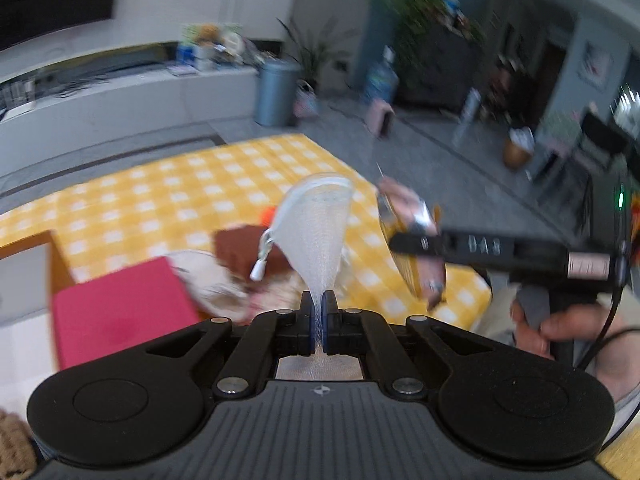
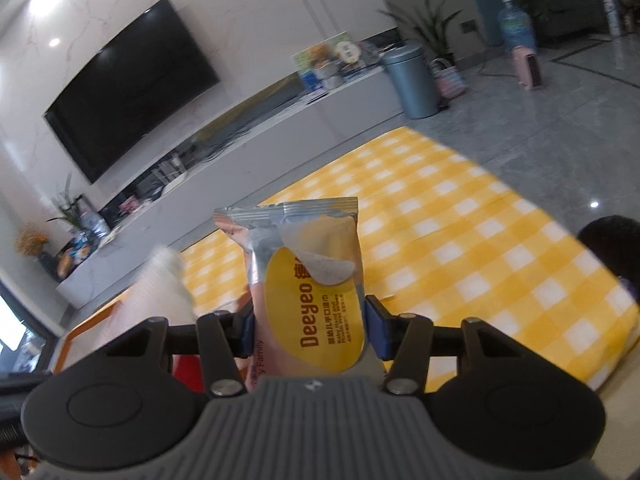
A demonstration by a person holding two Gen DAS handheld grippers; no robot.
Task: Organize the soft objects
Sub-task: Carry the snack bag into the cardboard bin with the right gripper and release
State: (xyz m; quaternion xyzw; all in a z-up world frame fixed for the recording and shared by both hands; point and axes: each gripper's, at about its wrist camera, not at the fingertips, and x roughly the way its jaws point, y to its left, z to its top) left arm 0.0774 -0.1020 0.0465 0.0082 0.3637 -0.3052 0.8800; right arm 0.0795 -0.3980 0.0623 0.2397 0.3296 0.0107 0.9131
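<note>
The left gripper (image 1: 319, 308) is pinched tight on a white mesh pouch (image 1: 316, 228), which fans upward toward twelve o'clock over the yellow checked cloth (image 1: 168, 196). A red box (image 1: 120, 312) lies at nine o'clock. The right gripper (image 2: 310, 322) clamps a pack of wet wipes (image 2: 308, 280) upright between its pads.

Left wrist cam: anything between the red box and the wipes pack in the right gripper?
Yes: the white mesh bag pinched in the left gripper, with brown and cream soft items behind it.
</note>
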